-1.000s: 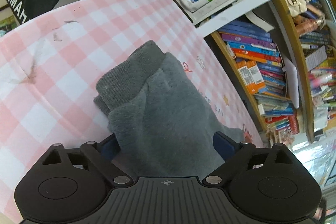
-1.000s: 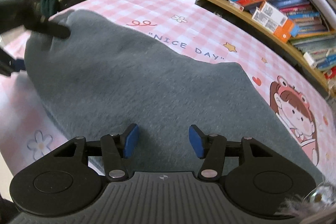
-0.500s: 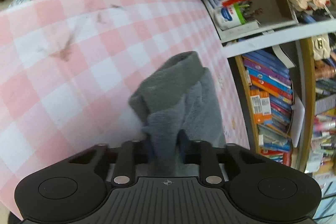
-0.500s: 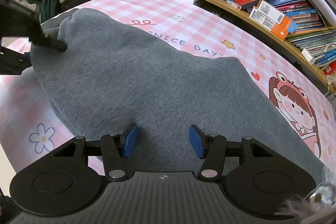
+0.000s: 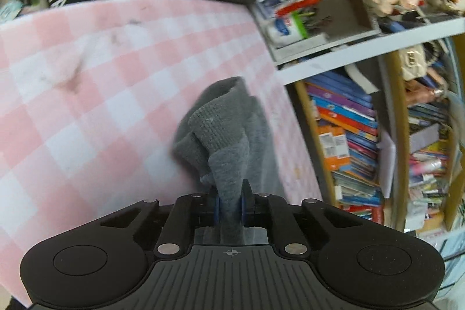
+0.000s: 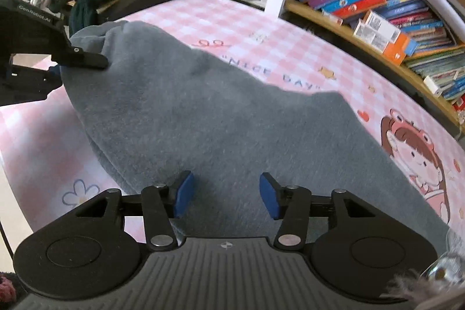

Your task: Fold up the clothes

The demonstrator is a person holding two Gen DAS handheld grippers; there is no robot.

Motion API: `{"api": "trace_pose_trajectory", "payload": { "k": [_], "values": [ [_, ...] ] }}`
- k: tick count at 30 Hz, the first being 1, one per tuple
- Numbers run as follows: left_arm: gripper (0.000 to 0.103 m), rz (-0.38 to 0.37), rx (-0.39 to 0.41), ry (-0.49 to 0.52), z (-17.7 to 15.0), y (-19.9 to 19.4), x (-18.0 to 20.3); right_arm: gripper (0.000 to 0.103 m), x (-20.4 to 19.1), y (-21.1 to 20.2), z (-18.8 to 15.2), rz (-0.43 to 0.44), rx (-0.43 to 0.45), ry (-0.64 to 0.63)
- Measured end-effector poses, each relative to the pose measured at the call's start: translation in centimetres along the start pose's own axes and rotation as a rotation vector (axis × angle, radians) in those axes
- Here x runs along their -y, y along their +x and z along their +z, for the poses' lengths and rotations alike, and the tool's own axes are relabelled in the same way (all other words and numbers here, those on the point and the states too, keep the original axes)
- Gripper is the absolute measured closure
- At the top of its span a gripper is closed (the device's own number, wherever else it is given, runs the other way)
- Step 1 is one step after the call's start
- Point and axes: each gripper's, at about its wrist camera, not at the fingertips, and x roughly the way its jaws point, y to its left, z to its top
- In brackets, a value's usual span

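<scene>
A pink and white checked table cover (image 6: 203, 16), printed with "NICE DAY" and a cartoon girl at the right, fills most of both views. A large grey fleece garment (image 6: 221, 124) lies spread across it, from the near right to the far left. Behind the table, at the far right, stands a wooden bookshelf (image 6: 386, 19) crowded with colourful books. The right gripper (image 6: 226, 192) hovers over the near part of the garment, its blue-padded fingers (image 6: 183, 193) spread wide apart and holding nothing. The left gripper (image 5: 229, 207), at the far left end of the garment, has its fingers pinched tight on a bunched fold of grey fabric beside the ribbed cuff (image 5: 216, 121), which hangs bunched just above the table cover.
</scene>
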Motion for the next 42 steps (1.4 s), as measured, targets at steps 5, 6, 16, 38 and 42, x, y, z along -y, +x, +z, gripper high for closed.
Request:
{"api": "trace_pose_trajectory", "payload": {
  "k": [5,6,16,38,42],
  "values": [
    [0.081,0.045,-0.016,-0.039,0.0,0.7,-1.3,0.055,-0.1,0.2,0.1,0.002,-0.013,-0.012],
    [0.081,0.035,-0.013,-0.046,0.0,0.7,-1.5,0.055,-0.2,0.2,0.0,0.000,-0.014,-0.019],
    [0.089,0.048,0.020,-0.035,-0.1,1.3,-0.7,0.055,-1.1,0.1,-0.3,-0.024,-0.018,-0.050],
    [0.092,0.086,0.202,0.750,-8.5,-2.2,15.8,0.045,11.7,-3.2,-1.3,0.154,0.100,0.294],
    [0.092,0.111,0.205,0.838,-10.8,-1.7,18.2,0.042,15.9,-4.1,-2.8,0.188,0.113,0.428]
  ]
}}
